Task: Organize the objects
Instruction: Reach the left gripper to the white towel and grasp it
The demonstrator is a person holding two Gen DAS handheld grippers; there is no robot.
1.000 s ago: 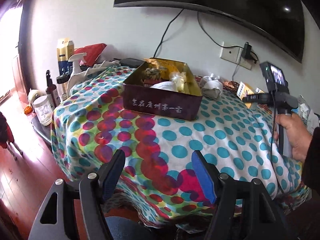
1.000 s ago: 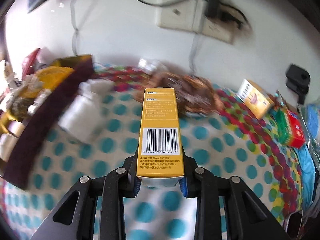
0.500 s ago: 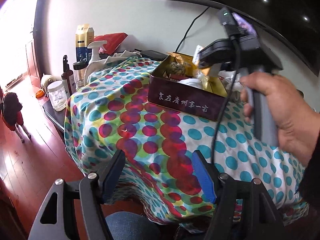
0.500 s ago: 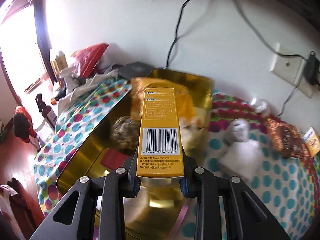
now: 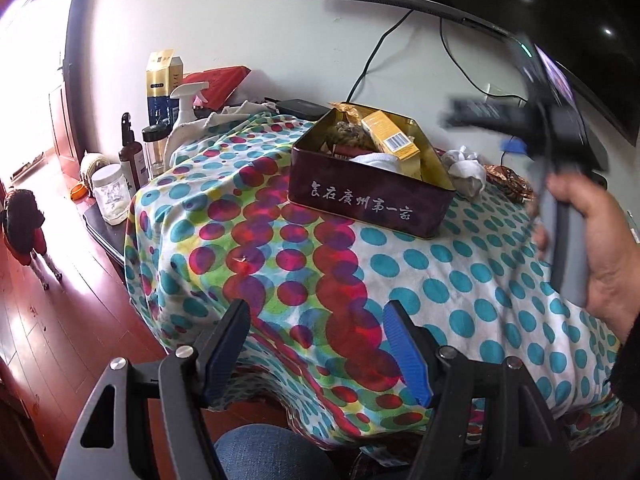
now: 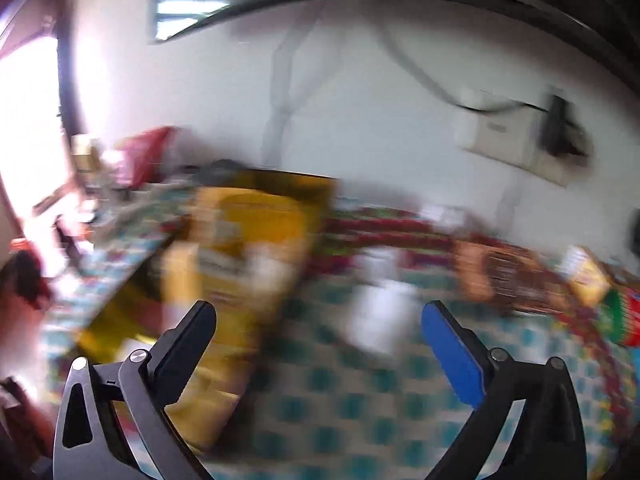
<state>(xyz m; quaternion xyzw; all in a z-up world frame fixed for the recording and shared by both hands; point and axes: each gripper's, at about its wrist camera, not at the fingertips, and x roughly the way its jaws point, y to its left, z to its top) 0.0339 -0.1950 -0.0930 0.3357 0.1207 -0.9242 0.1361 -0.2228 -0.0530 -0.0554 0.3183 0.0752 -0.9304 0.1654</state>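
Observation:
A dark red tin box (image 5: pixel 368 200) with a gold inside stands on the polka-dot cloth (image 5: pixel 320 272). A yellow carton with a barcode (image 5: pixel 390 140) lies tilted inside it on other items. My left gripper (image 5: pixel 316 320) is open and empty, low at the table's front edge. My right gripper (image 6: pixel 320 320) is open and empty; its view is blurred by motion, with the tin (image 6: pixel 248 248) at left. In the left wrist view a hand holds the right gripper's handle (image 5: pixel 560 216) to the right of the tin.
White crumpled cloths (image 5: pixel 464 172) and a brown packet (image 5: pixel 508 184) lie right of the tin. Bottles, a spray bottle (image 5: pixel 184 120) and a jar (image 5: pixel 110 196) stand at the left. A yellow box (image 6: pixel 588 276) and a red-green pack (image 6: pixel 624 316) lie at the right.
My right gripper carried the yellow carton over the tin, opened and let it go into the tin, then swung back to the right. The left gripper stayed open.

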